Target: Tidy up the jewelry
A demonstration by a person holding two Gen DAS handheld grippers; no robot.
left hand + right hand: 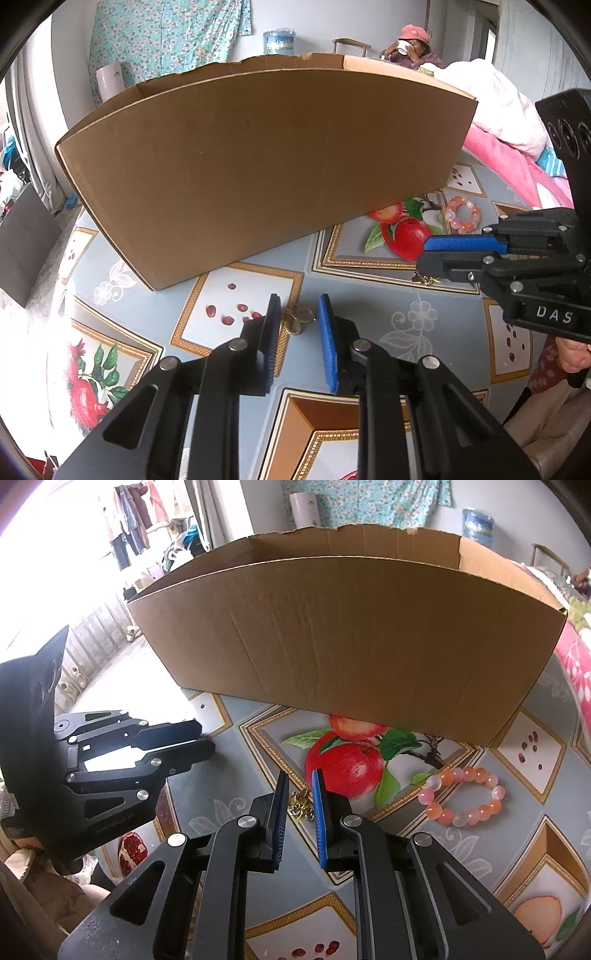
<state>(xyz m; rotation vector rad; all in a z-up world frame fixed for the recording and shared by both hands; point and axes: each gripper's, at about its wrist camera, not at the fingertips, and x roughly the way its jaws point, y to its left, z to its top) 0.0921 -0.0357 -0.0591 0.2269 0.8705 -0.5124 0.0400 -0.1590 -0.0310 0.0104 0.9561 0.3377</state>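
1. Your left hand-held gripper (297,314) is low over the counter (369,295) w/ a small gold flower-shaped piece (298,319) sitting between the blue pads. Jaws are narrow, but I can't tell if the pads actually press on it; there looks to be a sliver of gap on each side.
2. Your right hand-held gripper (300,794) has its jaws narrowed around a small gold clump (301,803), prob a chain or earrings. Pads look like they're touching it, so I'd call that gripped, though it's tiny and partly hidden.
3. Further out on the right: an orange/pink bead bracelet (461,797) lies flat on the fruit-print cloth, apart from both grippers, not yet handled.
4. Behind everything is the big cardboard box (351,638), open on top, near wall just past the apple print. Imo that's where the jewelry goes.
5. Step in hand: picking up, both sides at once. Nothing's lifted yet afaict.
6. Next move: make sure the left pinch is firm before lifting, then raise both high enough to clear the box wall. These bits are small and slippery, so go slow or they'll drop short.
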